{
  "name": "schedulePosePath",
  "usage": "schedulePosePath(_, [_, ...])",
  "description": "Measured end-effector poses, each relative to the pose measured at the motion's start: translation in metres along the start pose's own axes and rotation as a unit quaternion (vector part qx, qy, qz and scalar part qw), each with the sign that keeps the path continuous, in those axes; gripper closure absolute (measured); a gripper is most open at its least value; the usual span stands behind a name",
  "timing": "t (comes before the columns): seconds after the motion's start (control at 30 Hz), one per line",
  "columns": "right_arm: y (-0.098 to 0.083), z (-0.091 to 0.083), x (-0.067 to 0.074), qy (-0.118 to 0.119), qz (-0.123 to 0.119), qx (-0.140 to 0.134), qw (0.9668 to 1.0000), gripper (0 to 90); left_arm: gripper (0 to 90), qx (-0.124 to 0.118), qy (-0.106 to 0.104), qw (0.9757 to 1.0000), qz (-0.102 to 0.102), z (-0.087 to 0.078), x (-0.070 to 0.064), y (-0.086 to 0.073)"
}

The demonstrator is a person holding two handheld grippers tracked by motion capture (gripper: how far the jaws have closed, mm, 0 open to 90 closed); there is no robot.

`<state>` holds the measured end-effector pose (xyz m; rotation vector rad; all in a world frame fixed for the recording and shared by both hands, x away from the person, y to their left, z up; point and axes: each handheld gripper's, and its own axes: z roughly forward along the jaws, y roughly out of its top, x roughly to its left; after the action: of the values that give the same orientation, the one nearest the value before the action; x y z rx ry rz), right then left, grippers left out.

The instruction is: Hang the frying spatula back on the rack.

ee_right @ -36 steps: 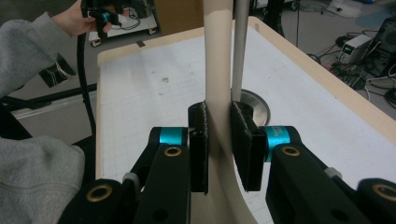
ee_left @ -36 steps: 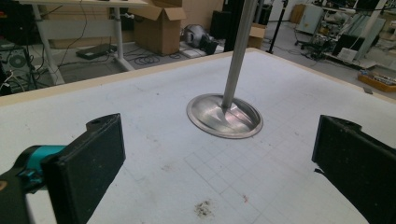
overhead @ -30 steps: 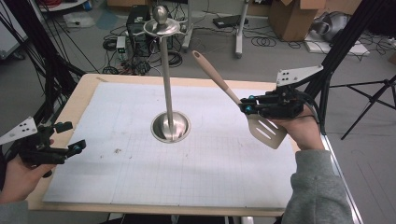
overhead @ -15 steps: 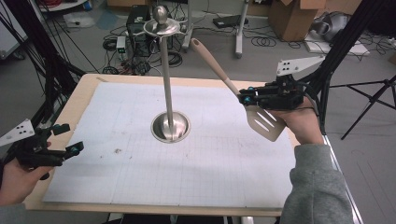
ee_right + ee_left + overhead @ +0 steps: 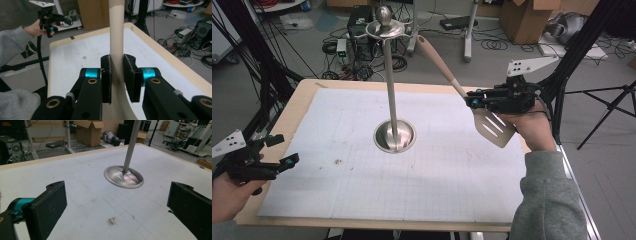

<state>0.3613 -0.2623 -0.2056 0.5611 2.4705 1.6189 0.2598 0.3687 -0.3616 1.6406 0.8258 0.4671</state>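
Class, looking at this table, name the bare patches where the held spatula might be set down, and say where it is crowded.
The white gridded mat is bare along its near edge, and between the metal stand's round base and the right gripper holding the beige slotted spatula. Crowded only around that base mid-table; the left gripper guards the near-left corner.

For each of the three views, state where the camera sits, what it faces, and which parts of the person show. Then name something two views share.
High view: above the table, looking down; both hands, sleeve.
Left gripper view: on the left gripper, facing the metal stand; open jaws.
Right gripper view: on the right gripper, clamping the spatula; far hand.
Shared: the stand, high and left gripper views.
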Motion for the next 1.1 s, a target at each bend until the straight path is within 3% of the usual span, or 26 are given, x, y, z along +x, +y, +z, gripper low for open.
schedulePosePath(0.2, [0.005, 0.004, 0.002, 0.012, 0.002, -0.011, 0.9999, 78.0, 3.1, -0.002, -0.002, 1.0000, 0.000, -0.002, 0.000, 0.000])
schedulePosePath(0.57, [0.010, 0.012, -0.006, 0.014, 0.007, -0.008, 0.9998, 78.0, 3.1, -0.003, -0.007, 1.0000, 0.003, -0.004, -0.001, -0.001])
schedulePosePath(1.1, [0.007, 0.019, -0.013, 0.025, 0.014, -0.013, 0.9995, 77.9, 3.1, -0.006, -0.006, 1.0000, 0.001, -0.008, -0.002, -0.002])
